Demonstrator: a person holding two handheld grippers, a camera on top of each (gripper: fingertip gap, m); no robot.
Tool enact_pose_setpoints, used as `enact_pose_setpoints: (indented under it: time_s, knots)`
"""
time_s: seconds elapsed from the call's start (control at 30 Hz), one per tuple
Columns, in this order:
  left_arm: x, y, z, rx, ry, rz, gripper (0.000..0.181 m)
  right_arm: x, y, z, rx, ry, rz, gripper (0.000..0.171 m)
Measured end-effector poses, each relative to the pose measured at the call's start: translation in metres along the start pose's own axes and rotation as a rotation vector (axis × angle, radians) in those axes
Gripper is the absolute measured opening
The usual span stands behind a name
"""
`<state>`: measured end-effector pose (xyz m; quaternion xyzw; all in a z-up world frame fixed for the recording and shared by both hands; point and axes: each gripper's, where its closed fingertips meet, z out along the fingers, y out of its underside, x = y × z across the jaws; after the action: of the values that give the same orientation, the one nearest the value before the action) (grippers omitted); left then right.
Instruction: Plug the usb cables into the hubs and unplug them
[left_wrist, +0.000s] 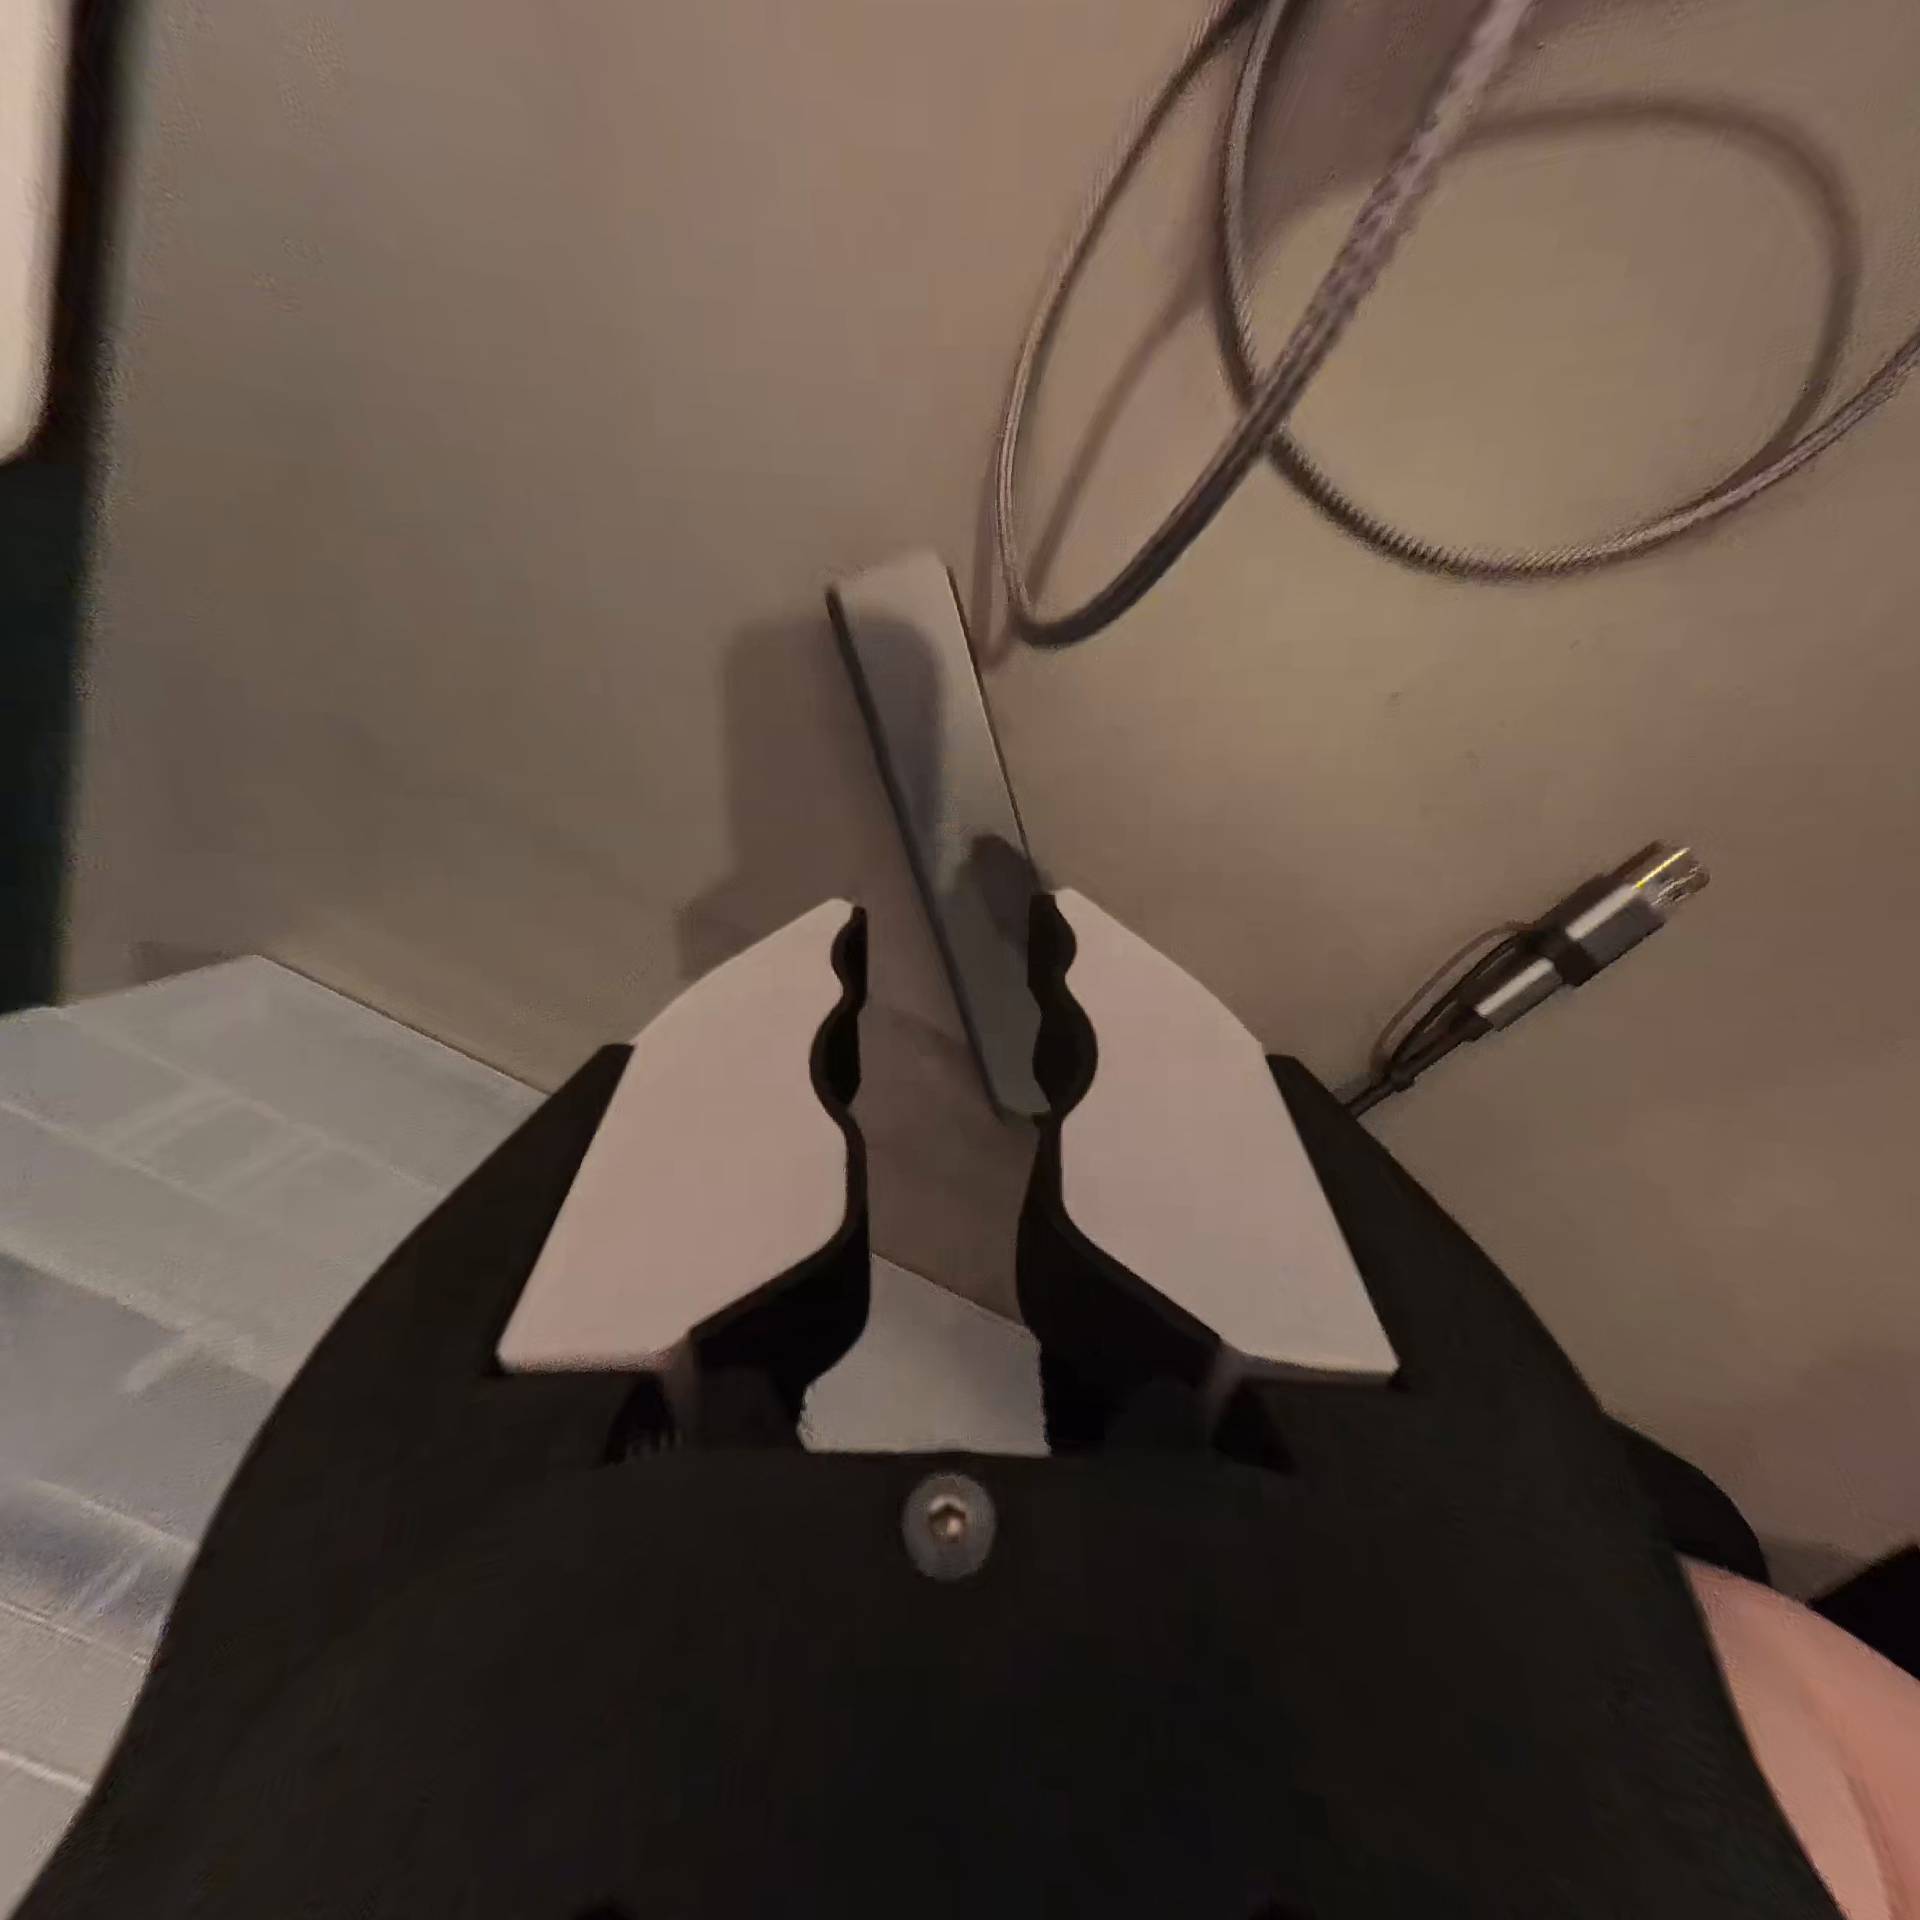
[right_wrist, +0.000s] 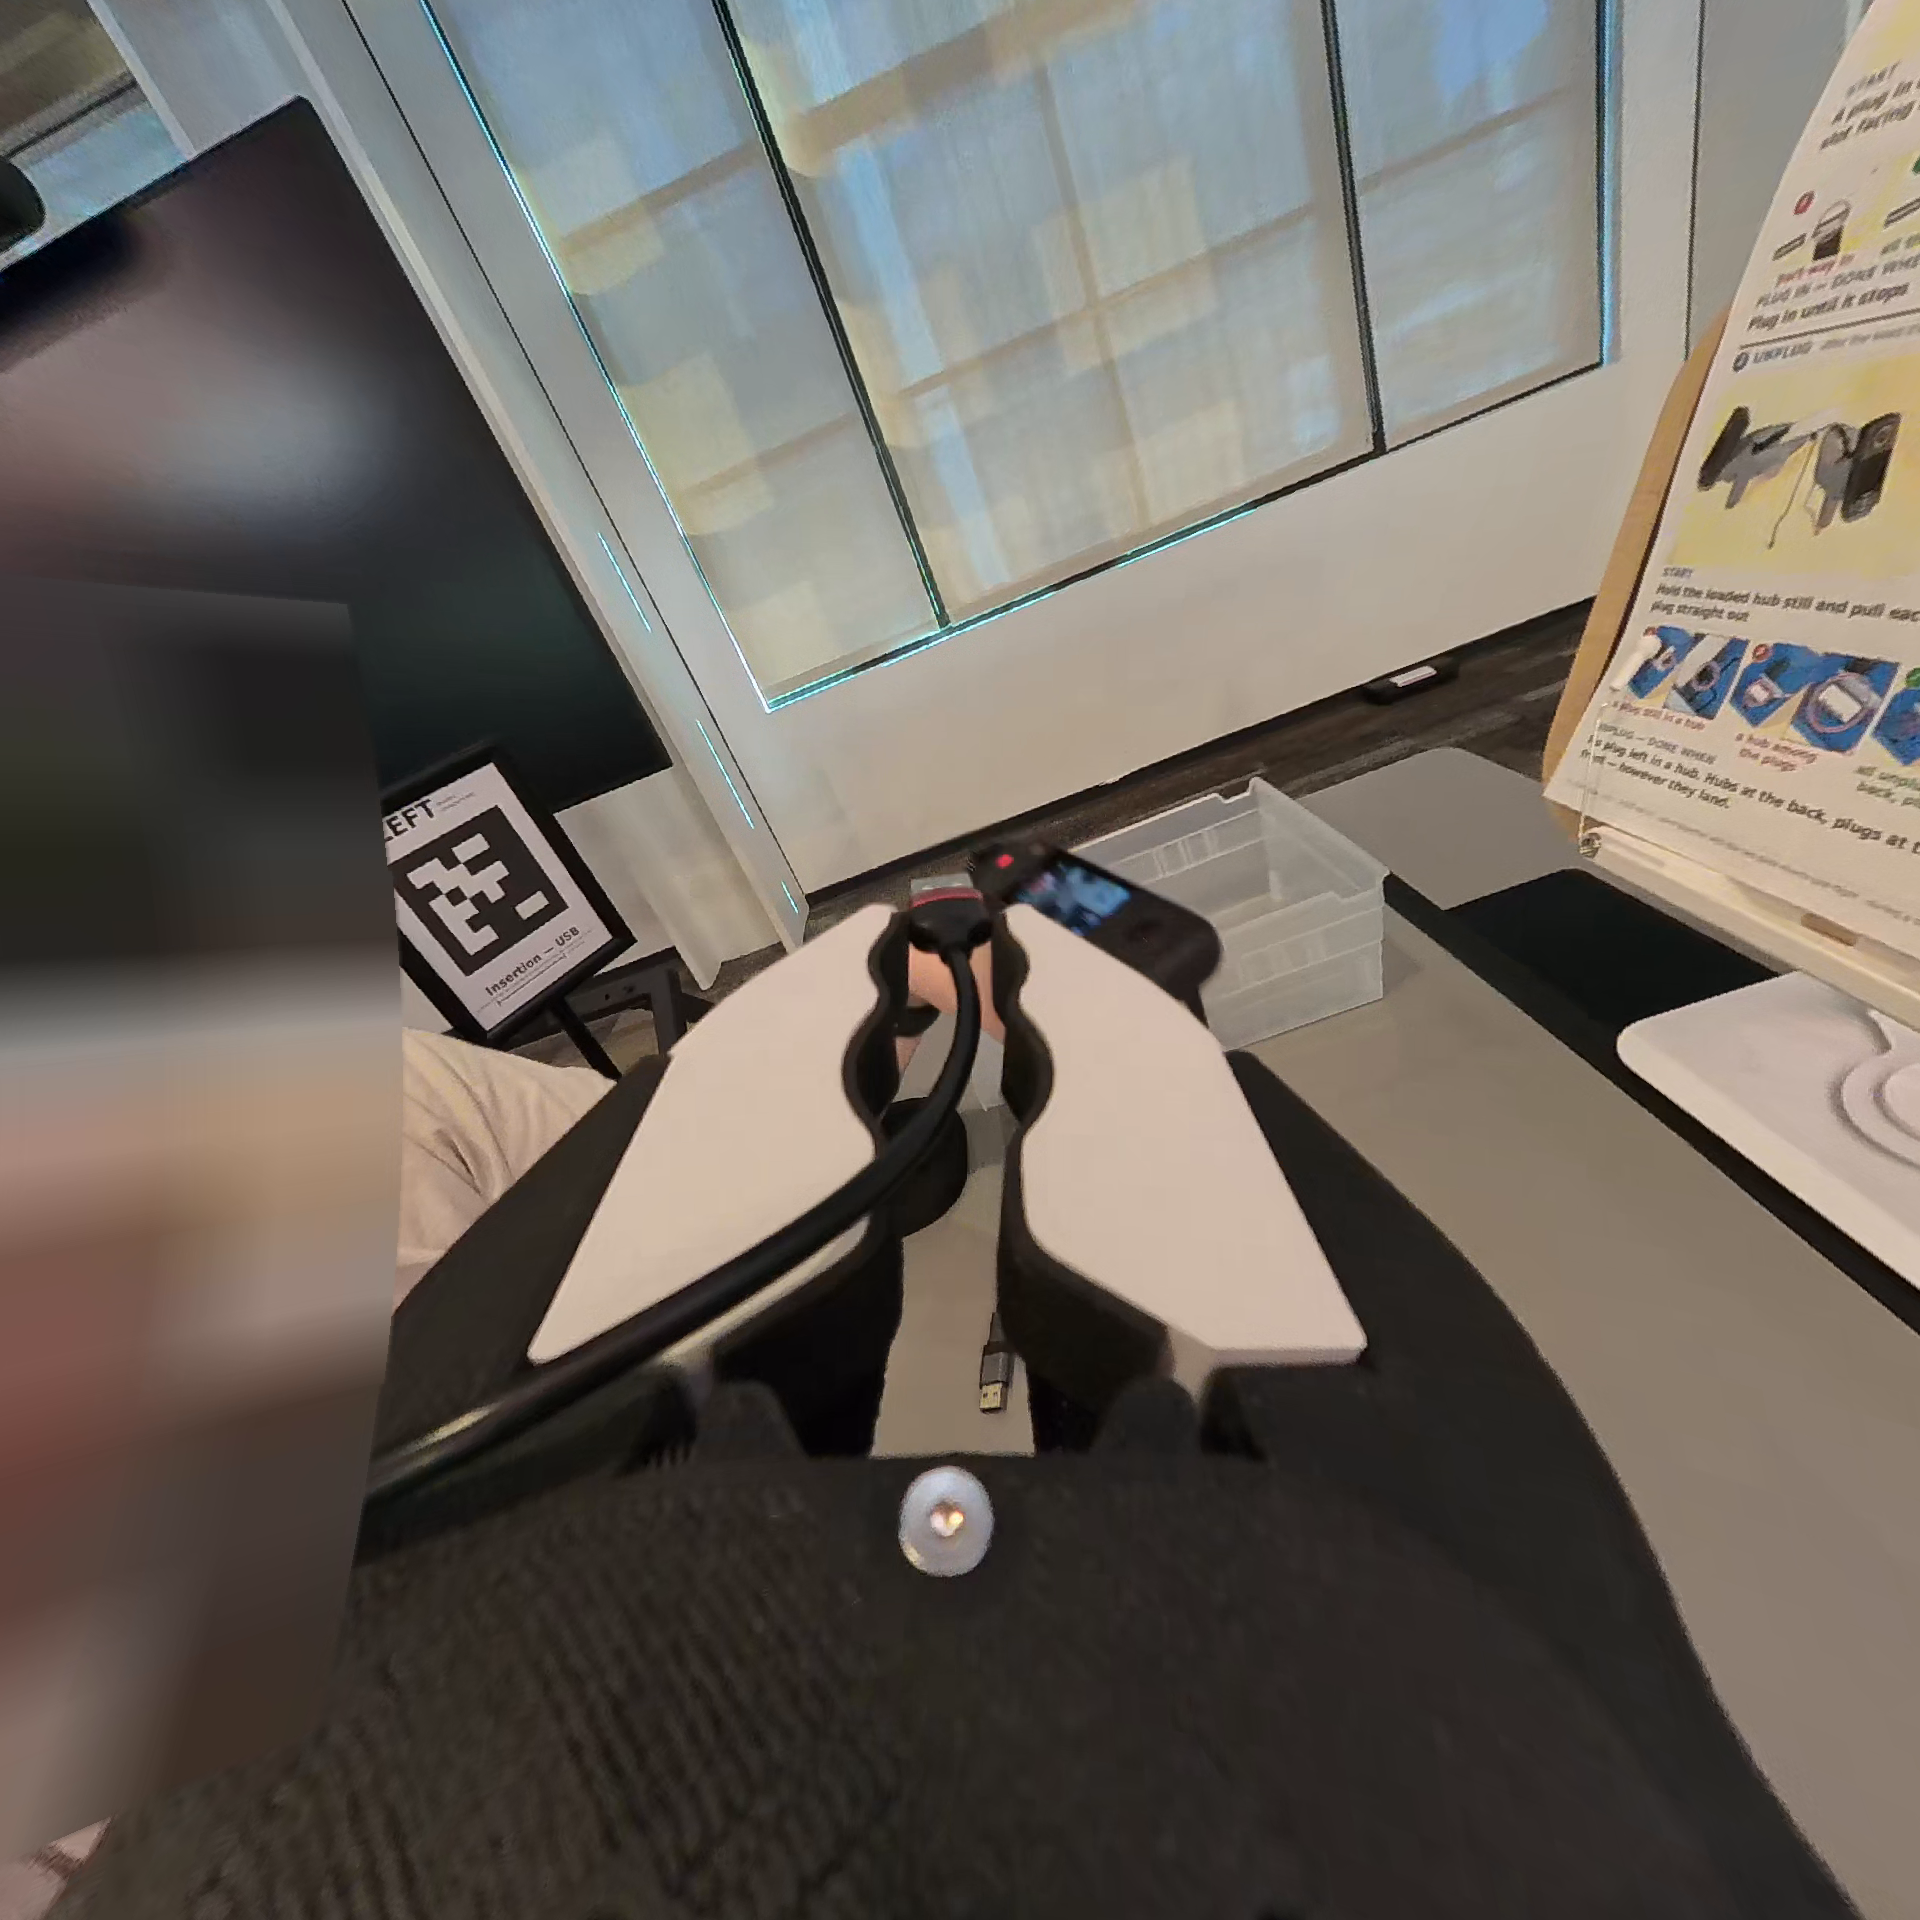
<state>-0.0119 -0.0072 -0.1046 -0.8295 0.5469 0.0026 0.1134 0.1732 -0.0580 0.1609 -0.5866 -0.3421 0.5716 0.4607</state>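
Note:
In the left wrist view, a slim grey hub (left_wrist: 935, 790) stands on edge and tilted between the fingers of my left gripper (left_wrist: 948, 914). It rests against the right pad (left_wrist: 1055, 997), with a narrow gap on the left side. The jaws are closed down around it. In the right wrist view, my right gripper (right_wrist: 943, 925) is shut on a black USB plug with a red band (right_wrist: 940, 902). It is held high above the table. The plug's black cable (right_wrist: 831, 1216) runs back over the left finger. A grey USB plug (right_wrist: 995, 1382) lies on the table below.
Grey braided cables (left_wrist: 1455, 436) loop on the beige table, with silver plugs (left_wrist: 1600, 925) at the right. A clear plastic bin (left_wrist: 208, 1195) is at the left, and also shows in the right wrist view (right_wrist: 1278, 914). An instruction sheet (right_wrist: 1766, 520), a white pad (right_wrist: 1766, 1081) and a marker sign (right_wrist: 488, 904) stand around. Spacing between my two grippers at the tips: around 30 cm.

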Motion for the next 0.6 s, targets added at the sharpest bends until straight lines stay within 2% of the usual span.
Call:
enact_pose_setpoints:
  time_s: [0.03,0.07,0.1,0.13,0.2,0.3,0.37,0.6]
  knots:
    - [0.001,0.010,0.010,-0.070,0.021,-0.017,0.031,-0.002,-0.002,-0.002,0.007,-0.001,-0.005,0.016]
    - [0.003,0.017,0.019,-0.127,0.047,-0.034,0.031,-0.003,-0.002,-0.004,0.010,-0.003,-0.009,0.016]
    - [0.007,0.024,0.026,-0.168,0.088,-0.061,0.020,-0.005,-0.003,-0.005,0.011,-0.004,-0.012,0.016]
    - [0.010,0.030,0.032,-0.206,0.117,-0.085,0.018,-0.006,-0.003,-0.006,0.012,-0.005,-0.015,0.016]
    - [0.007,0.034,0.041,-0.232,0.115,-0.119,0.031,-0.007,-0.002,-0.006,0.007,-0.007,-0.016,0.016]
    - [0.009,0.029,0.046,-0.183,0.151,-0.140,0.040,-0.009,0.000,-0.005,-0.012,-0.013,-0.022,0.016]
    - [0.004,0.042,0.052,-0.252,0.108,-0.139,0.057,-0.011,0.000,-0.005,-0.013,-0.018,-0.026,0.016]
    - [0.005,0.041,0.051,-0.252,0.103,-0.202,0.051,-0.009,0.000,-0.004,-0.011,-0.014,-0.022,0.016]
